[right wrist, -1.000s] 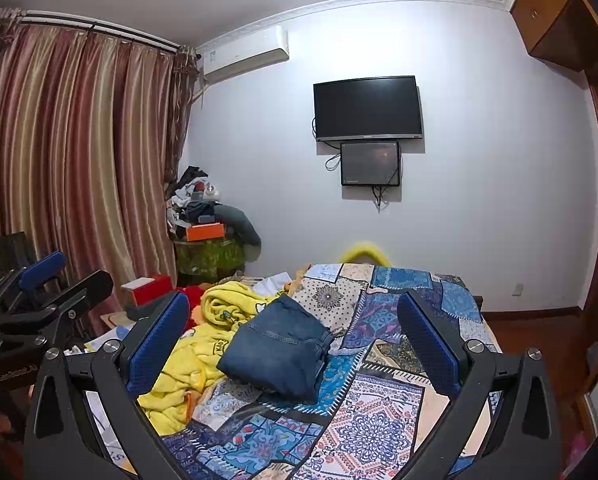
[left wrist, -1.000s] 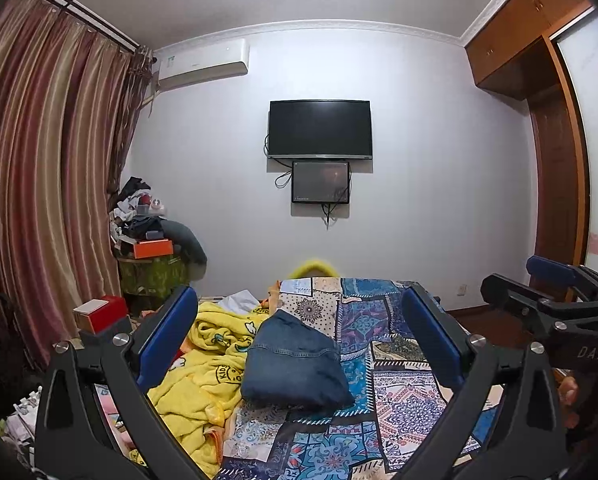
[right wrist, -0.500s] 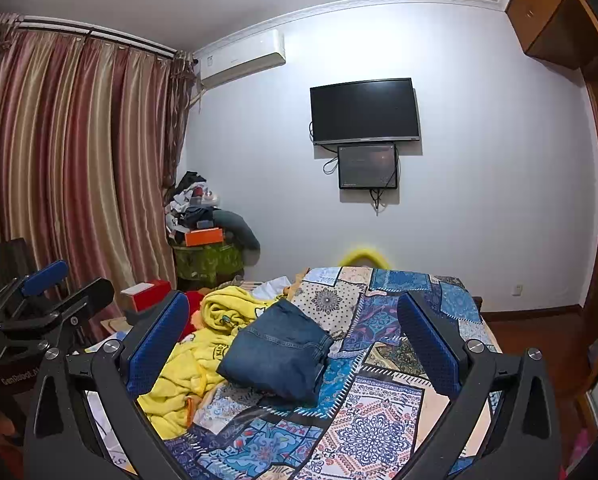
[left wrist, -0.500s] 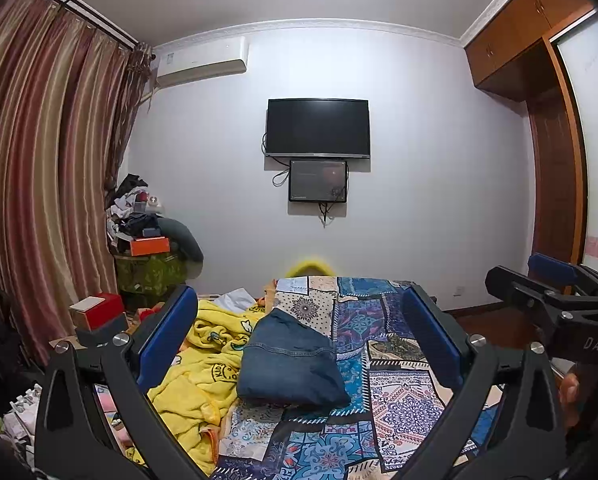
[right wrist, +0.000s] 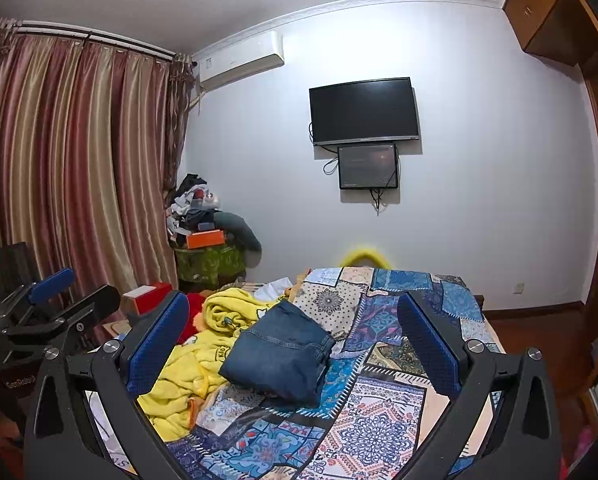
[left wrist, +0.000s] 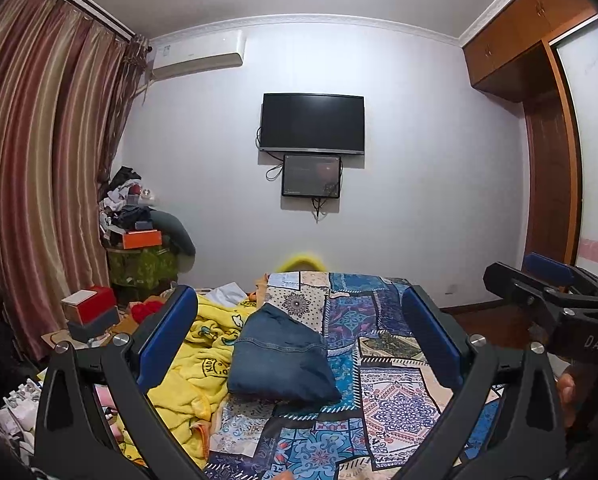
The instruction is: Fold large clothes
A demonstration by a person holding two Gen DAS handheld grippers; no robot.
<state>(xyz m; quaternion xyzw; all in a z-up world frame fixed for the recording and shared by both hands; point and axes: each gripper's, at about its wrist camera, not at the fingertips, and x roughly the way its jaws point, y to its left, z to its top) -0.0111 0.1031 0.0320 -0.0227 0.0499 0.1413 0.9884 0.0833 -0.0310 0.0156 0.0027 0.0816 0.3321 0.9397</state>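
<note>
Both grippers, left (left wrist: 299,344) and right (right wrist: 295,344), I hold with fingers wide, gripping nothing. Folded jeans (left wrist: 281,358) lie mid-frame on the quilt (left wrist: 395,392), touching a yellow blanket (left wrist: 197,356) at lower left.

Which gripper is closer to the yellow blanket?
Left, probably, by a small margin. The left gripper hangs above the bed's near edge on the yellow blanket side; the right gripper hangs further right. Both are open, touching nothing.

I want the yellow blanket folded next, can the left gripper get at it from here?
Probably yes. The left gripper is open and holds nothing, and the yellow blanket lies uncovered on the bed beside the folded jeans, with nothing between them.
</note>
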